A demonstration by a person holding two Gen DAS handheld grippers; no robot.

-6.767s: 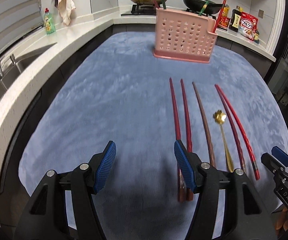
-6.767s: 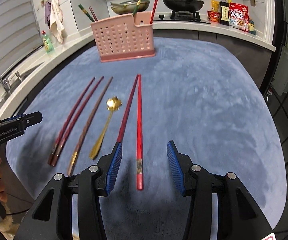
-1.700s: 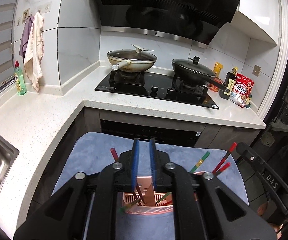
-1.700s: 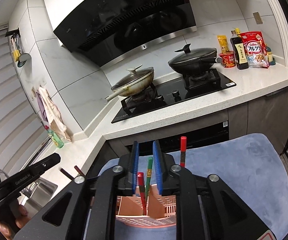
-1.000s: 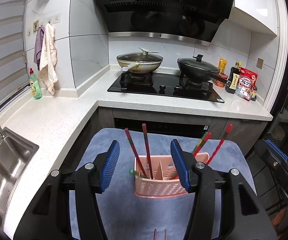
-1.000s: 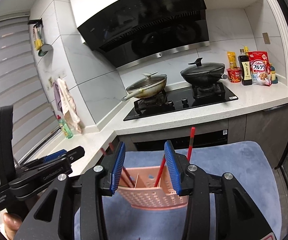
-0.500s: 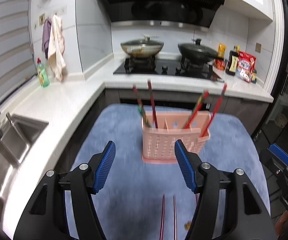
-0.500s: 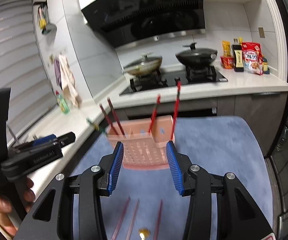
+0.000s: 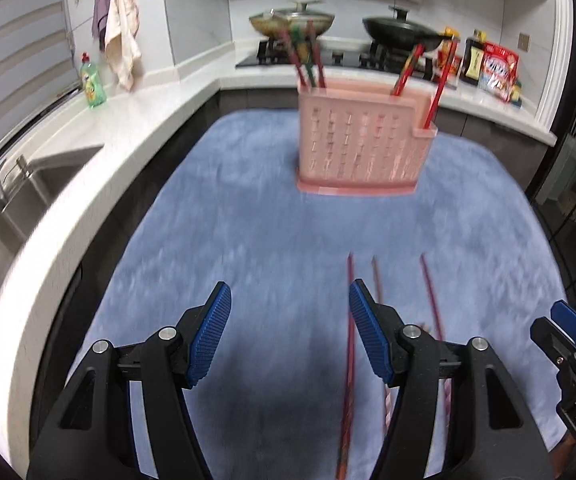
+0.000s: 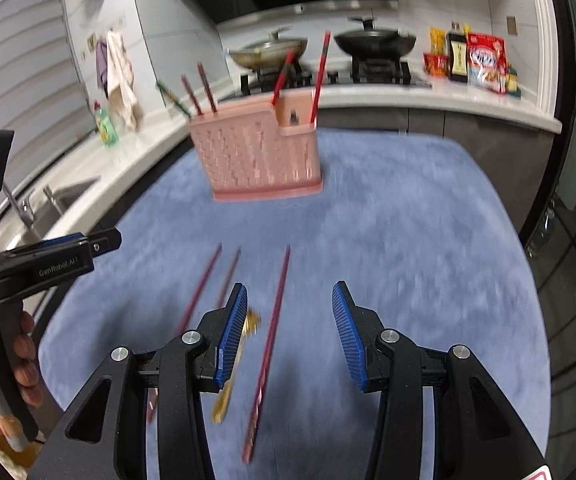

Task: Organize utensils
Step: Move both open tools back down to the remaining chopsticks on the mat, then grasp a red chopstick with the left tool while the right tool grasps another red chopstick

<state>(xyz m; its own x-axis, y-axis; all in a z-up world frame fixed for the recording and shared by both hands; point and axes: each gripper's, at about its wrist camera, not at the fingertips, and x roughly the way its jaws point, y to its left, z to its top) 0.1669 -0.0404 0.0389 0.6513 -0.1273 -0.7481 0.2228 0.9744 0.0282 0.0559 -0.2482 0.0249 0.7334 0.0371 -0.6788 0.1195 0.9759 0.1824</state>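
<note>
A pink perforated utensil holder (image 9: 362, 148) stands upright on the blue mat (image 9: 247, 240) at the far side, with several chopsticks standing in it; it also shows in the right wrist view (image 10: 257, 152). Three dark red chopsticks lie on the mat: one (image 9: 348, 344) by my left gripper's right finger, another (image 10: 269, 344) between my right gripper's fingers. A gold spoon (image 10: 233, 368) lies by the right gripper's left finger. My left gripper (image 9: 290, 332) is open and empty. My right gripper (image 10: 288, 328) is open and empty. Both hover low over the near mat.
A white counter with a sink (image 9: 3, 208) runs along the left. A green soap bottle (image 9: 95, 84) and hanging towels (image 9: 121, 52) are at the back left. A stove with two pans (image 9: 292, 22) and food packets (image 9: 498, 70) line the back counter.
Both grippers let go of chopsticks into the holder, opened, and have drawn back and down toward the near mat. The remaining chopsticks and spoon have come into view.
</note>
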